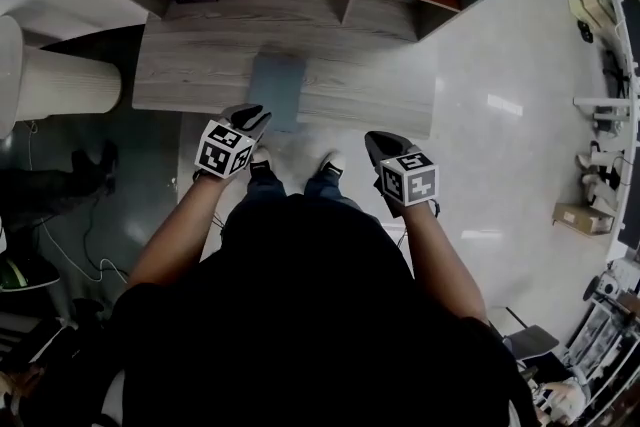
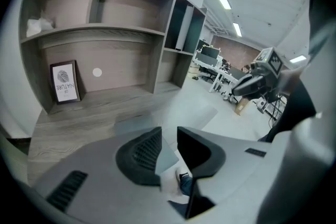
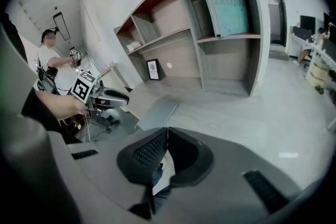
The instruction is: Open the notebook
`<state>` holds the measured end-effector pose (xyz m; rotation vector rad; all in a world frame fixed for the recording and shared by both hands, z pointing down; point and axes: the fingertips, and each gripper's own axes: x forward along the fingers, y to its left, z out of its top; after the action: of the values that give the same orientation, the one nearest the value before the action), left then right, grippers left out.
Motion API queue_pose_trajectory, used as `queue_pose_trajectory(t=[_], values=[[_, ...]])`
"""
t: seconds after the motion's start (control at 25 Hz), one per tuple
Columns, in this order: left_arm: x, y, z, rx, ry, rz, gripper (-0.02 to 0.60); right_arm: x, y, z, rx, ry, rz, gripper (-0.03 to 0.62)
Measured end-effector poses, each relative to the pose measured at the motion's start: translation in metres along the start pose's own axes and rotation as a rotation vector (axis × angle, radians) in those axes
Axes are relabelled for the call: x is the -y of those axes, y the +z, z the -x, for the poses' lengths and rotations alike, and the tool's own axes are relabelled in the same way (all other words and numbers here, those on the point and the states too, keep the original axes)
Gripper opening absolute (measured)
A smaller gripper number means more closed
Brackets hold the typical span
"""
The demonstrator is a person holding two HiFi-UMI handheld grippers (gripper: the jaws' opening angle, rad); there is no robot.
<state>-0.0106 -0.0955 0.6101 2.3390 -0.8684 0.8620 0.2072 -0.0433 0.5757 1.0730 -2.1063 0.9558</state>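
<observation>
**Reaching toward a closed notebook (image 1: 277,90) on the desk (image 1: 190,75)**

The notebook is a thin grey-blue one. It lies flat with its cover down, about midway along the desk's front, and its near end sits at the desk's front edge. That puts it right in front of the person standing there, within easy reach of both hands.

The left gripper (image 1: 250,118) hangs at the desk's front edge, angled downward, with its tips just beside the notebook's near left corner. Its jaws stand apart with a clear gap, and nothing is between them. Its own view shows only desk, floor and a shoe through the gap. It looks close to the corner, but not touching. A gap like that would suit slipping over a thin cover, so this is probably the hand meant to lift it.

The right gripper (image 1: 378,147) is short of the desk's front edge, over the floor and well to the right of the notebook. Its jaws are closed tip to tip and hold nothing. Closed like that, it could work as a blunt finger to pin the notebook while the cover comes up, though that is only a guess.

The opening itself has not begun. The likely difficulty is catching the cover alone, since it lies flush against the pages.
</observation>
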Motion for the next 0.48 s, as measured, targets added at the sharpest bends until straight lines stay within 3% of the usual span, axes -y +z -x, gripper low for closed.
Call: queue_pose_trajectory(t=[0.2,0.48], values=[[0.008,-0.018,-0.023,-0.041,0.008,0.000,0.098,0.008,-0.012,-0.002,-0.032,0.014,-0.008,0.003],[0.025,-0.047,-0.060,-0.109,0.015,-0.102,0.109,0.018,-0.024,-0.009,-0.071,0.030,0.000,0.003]])
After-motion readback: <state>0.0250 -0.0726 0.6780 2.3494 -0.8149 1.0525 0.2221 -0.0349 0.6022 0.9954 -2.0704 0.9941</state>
